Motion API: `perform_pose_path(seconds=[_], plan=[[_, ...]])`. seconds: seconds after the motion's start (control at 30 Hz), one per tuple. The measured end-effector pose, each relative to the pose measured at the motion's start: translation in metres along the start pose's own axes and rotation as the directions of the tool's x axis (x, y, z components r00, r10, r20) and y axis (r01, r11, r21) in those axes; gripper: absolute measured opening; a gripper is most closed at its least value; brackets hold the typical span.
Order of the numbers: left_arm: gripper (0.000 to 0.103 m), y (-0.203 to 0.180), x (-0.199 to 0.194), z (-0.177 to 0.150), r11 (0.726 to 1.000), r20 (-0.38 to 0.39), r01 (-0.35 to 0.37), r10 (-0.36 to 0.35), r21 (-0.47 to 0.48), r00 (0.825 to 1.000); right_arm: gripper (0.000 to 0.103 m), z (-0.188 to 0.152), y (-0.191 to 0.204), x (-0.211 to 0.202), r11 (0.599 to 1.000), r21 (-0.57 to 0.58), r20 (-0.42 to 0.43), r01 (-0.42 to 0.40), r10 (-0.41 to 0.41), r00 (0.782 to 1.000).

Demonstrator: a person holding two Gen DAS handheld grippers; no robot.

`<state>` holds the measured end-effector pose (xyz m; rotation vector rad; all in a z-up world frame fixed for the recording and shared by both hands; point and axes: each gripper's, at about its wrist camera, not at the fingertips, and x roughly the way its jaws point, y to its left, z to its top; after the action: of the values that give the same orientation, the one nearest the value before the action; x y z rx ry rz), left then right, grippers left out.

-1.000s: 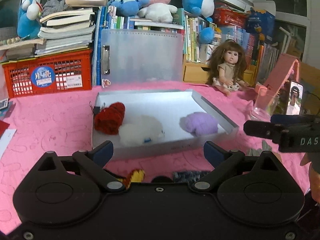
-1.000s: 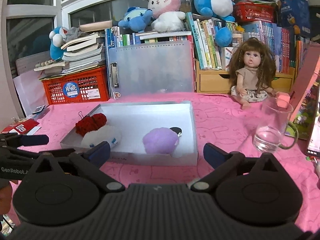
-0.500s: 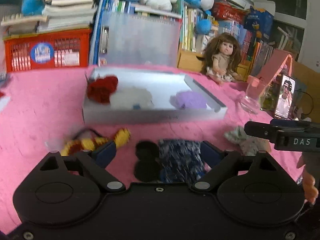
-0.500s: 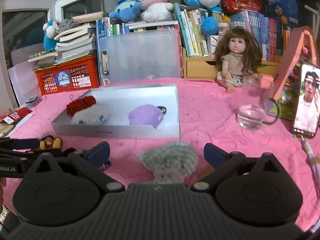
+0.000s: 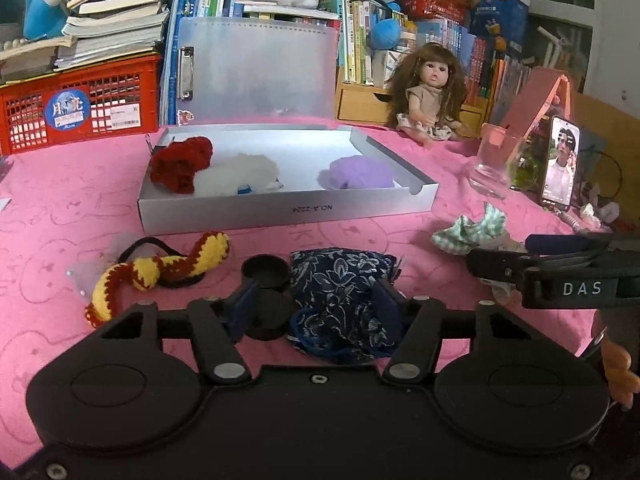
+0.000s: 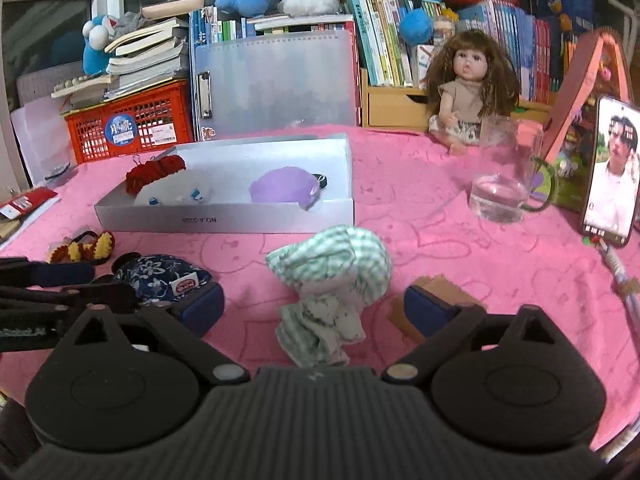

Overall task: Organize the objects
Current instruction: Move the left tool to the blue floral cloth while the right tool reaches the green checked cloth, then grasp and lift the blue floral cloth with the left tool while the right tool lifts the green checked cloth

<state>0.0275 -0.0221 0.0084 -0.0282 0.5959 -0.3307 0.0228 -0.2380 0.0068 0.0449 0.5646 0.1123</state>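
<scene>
A dark blue floral pouch (image 5: 340, 296) with black round ears lies on the pink cloth between the fingers of my left gripper (image 5: 316, 308), whose jaws have closed in against its sides. It also shows in the right wrist view (image 6: 160, 276). A green checked cloth toy (image 6: 332, 276) lies between the wide-open fingers of my right gripper (image 6: 316, 308); it also shows in the left wrist view (image 5: 468, 230). The silver box (image 5: 280, 208) holds a red knit piece (image 5: 180, 160), a white fluffy piece (image 5: 236, 176) and a purple piece (image 5: 360, 174).
A red and yellow knit hair tie (image 5: 160, 268) lies left of the pouch. A glass jug (image 6: 504, 176), a phone (image 6: 610, 172) and a doll (image 6: 468, 84) stand at the right. A red crate (image 5: 72, 108), a folder and books line the back.
Both grippers have dropped and pulled back from the box to the loose items. My left jaws have narrowed around the blue pouch. The right jaws stay wide around the green toy.
</scene>
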Motion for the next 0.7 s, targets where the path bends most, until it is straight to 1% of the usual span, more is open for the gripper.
perform_pose_path(seconds=[0.03,0.1,0.2,0.3,0.37,0.43,0.7], plan=[[0.058,0.000,0.000,0.000,1.000,0.000,0.004,-0.004,0.002,1.000,0.094,-0.001,-0.001,-0.001,1.000,0.009,0.000,-0.003,0.003,1.000],[0.057,-0.002,0.002,0.000,1.000,-0.002,0.004,-0.004,0.013,1.000,0.086,-0.002,-0.002,-0.001,1.000,0.018,-0.001,-0.002,0.002,1.000],[0.056,-0.005,0.004,-0.001,1.000,-0.007,0.013,-0.013,0.019,1.000,0.077,-0.003,-0.004,0.001,1.000,0.030,-0.014,-0.001,0.001,1.000],[0.056,-0.008,0.008,-0.002,1.000,-0.013,0.016,-0.015,0.027,1.000,0.073,-0.005,-0.004,0.004,0.999,0.039,-0.025,-0.009,0.010,1.000],[0.056,-0.010,0.010,-0.002,0.999,-0.010,0.011,-0.011,0.037,1.000,0.072,-0.007,-0.004,0.005,0.999,0.040,-0.032,-0.009,0.010,0.999],[0.051,-0.011,0.012,-0.001,0.999,-0.009,0.013,-0.013,0.038,1.000,0.071,-0.008,-0.004,0.007,0.999,0.043,-0.038,-0.013,0.014,0.999],[0.052,-0.014,0.020,0.002,0.999,-0.008,0.012,-0.012,0.048,1.000,0.070,-0.011,-0.003,0.010,0.998,0.057,-0.049,-0.025,0.028,0.998]])
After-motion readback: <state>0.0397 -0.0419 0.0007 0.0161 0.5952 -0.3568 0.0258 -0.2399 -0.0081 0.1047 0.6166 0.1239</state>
